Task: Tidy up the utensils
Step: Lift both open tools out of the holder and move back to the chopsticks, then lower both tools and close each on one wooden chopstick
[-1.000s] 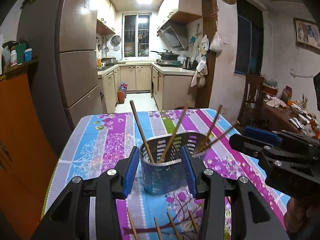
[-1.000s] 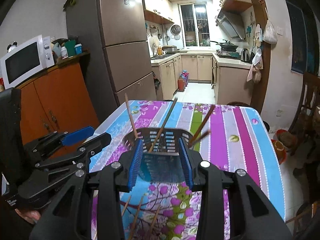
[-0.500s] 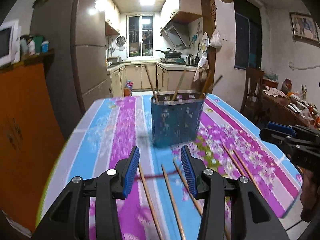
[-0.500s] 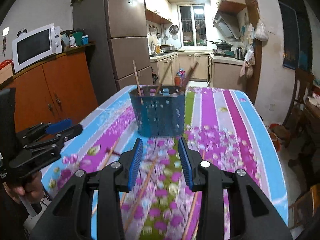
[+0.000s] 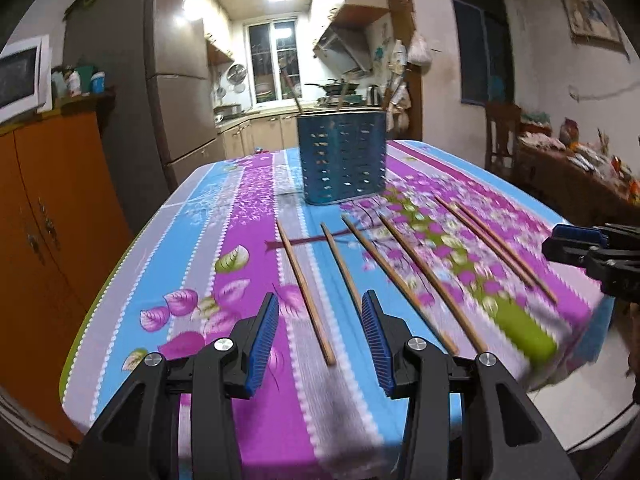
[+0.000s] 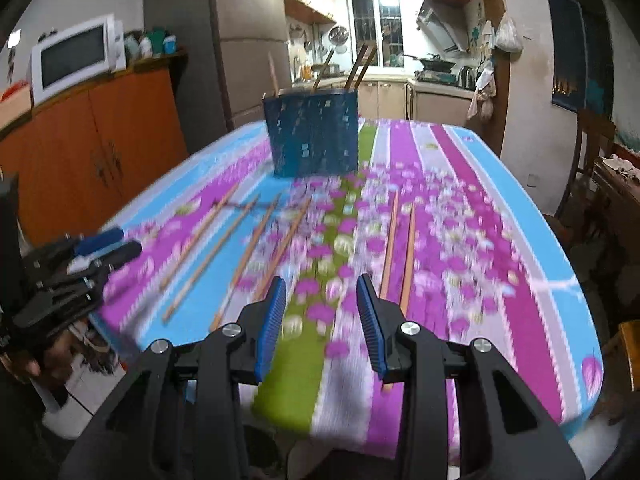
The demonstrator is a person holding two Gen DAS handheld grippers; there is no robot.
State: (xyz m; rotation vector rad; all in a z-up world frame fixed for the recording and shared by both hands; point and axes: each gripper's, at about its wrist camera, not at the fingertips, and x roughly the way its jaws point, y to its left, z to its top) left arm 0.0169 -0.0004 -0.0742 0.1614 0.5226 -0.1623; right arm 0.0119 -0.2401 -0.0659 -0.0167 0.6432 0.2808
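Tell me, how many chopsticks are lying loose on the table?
6 chopsticks: four fanned out before the blue holder, at, plus a pair further right. More stand inside the holder.

A table under a striped, flowered tablecloth (image 5: pixel 256 184) fills the foreground. To its left stands an orange cabinet (image 5: pixel 52 208) with a white microwave (image 6: pixel 76 58) on top, and a tall fridge (image 5: pixel 176 80) rises beside it. Behind lies a kitchen with a window (image 5: pixel 274 62), a range hood (image 5: pixel 346 50) and a pan (image 5: pixel 336 87) on the stove. A wooden chair (image 5: pixel 502 136) stands at the right wall, under a framed picture (image 5: pixel 590 20).
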